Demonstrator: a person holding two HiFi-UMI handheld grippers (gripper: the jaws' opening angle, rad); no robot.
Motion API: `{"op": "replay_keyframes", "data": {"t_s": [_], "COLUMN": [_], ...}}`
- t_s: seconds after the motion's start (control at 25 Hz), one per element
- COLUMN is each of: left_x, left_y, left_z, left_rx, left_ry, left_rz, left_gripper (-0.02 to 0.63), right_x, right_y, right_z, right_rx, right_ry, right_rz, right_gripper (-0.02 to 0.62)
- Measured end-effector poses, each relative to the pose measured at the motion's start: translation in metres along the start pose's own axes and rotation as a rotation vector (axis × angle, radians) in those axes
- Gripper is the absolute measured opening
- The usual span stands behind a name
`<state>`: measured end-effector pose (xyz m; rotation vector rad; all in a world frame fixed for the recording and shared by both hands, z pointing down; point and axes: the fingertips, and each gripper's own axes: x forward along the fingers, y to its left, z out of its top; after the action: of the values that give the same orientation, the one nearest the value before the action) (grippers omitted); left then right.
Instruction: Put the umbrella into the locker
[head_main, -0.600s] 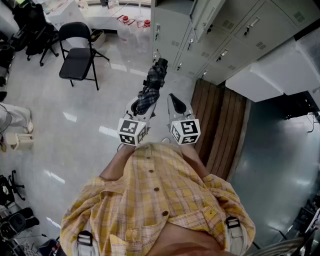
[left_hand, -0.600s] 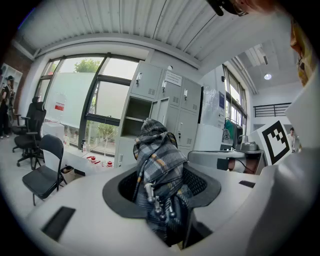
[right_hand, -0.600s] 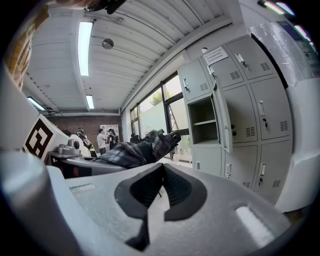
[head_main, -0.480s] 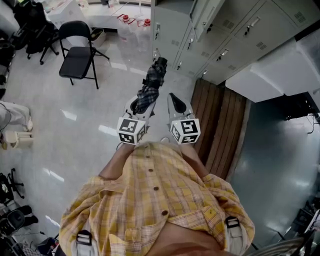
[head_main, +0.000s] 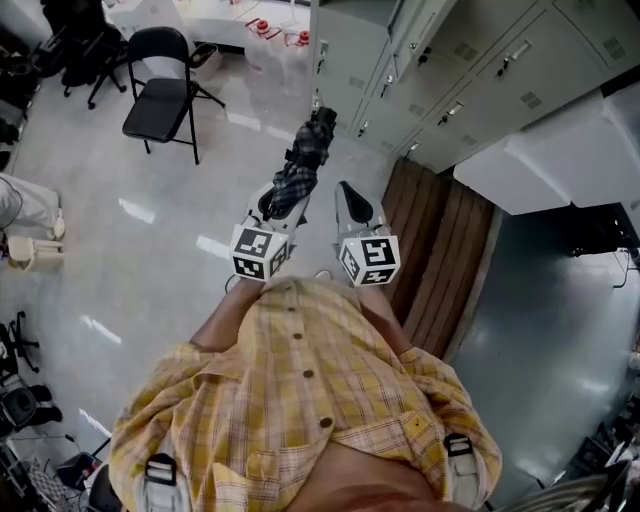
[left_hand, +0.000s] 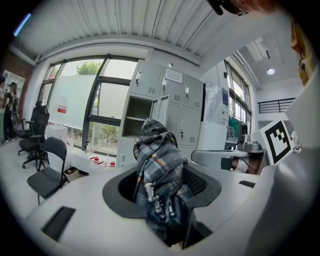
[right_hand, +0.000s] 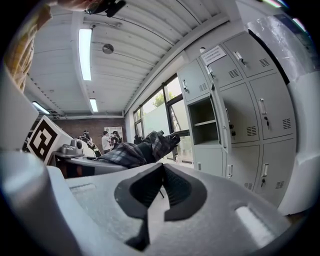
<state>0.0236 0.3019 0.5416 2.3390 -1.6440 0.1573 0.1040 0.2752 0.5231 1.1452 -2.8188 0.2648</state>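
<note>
A folded grey plaid umbrella (head_main: 305, 150) sticks forward out of my left gripper (head_main: 278, 203), which is shut on its lower part. In the left gripper view the umbrella (left_hand: 159, 160) fills the gap between the dark pads, its metal rib tips showing near the camera. Ahead stands a bank of grey lockers (head_main: 400, 75); one compartment (left_hand: 138, 118) is open with its door swung aside. My right gripper (head_main: 350, 205) is beside the left one, shut with nothing between its pads (right_hand: 161, 172). Its view shows the umbrella (right_hand: 142, 149) to the left and the open locker (right_hand: 205, 125) ahead.
A black folding chair (head_main: 160, 95) stands on the glossy floor at the left. A brown slatted platform (head_main: 440, 260) lies along the lockers on the right. A white table (head_main: 240, 25) with small red items is at the back. People (right_hand: 107, 140) stand far off.
The head view has slid slightly, so the chair and lockers sit a little higher. Both grippers and the umbrella keep the same pose and grip.
</note>
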Motion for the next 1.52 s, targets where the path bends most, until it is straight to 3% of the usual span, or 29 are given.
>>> {"op": "replay_keyframes", "data": {"t_s": [0.32, 0.8, 1.12, 1.28, 1.52], "left_x": [0.005, 0.010, 0.056, 0.094, 0.149], "left_y": [-0.032, -0.044, -0.002, 0.036, 0.107], "left_z": [-0.011, -0.022, -0.021, 0.000, 0.042], "left_rx": [-0.050, -0.075, -0.094, -0.086, -0.076], "left_ry": [-0.012, 0.017, 0.029, 0.023, 0.015], "left_rz": [0.025, 0.016, -0.016, -0.035, -0.055], "left_gripper": [0.187, 0.187, 0.187, 0.187, 0.187], "right_x": [-0.020, -0.016, 0.038, 0.087, 0.166], "right_y": [-0.020, -0.033, -0.064, -0.094, -0.111], "right_z": [-0.007, -0.019, -0.020, -0.012, 0.021], "right_rx": [-0.013, 0.088, 0.073, 0.091, 0.095], "right_ry": [-0.007, 0.017, 0.037, 0.044, 0.007], "right_rz": [0.033, 0.028, -0.017, -0.069, -0.078], "right_gripper": [-0.002, -0.002, -0.002, -0.002, -0.002]}}
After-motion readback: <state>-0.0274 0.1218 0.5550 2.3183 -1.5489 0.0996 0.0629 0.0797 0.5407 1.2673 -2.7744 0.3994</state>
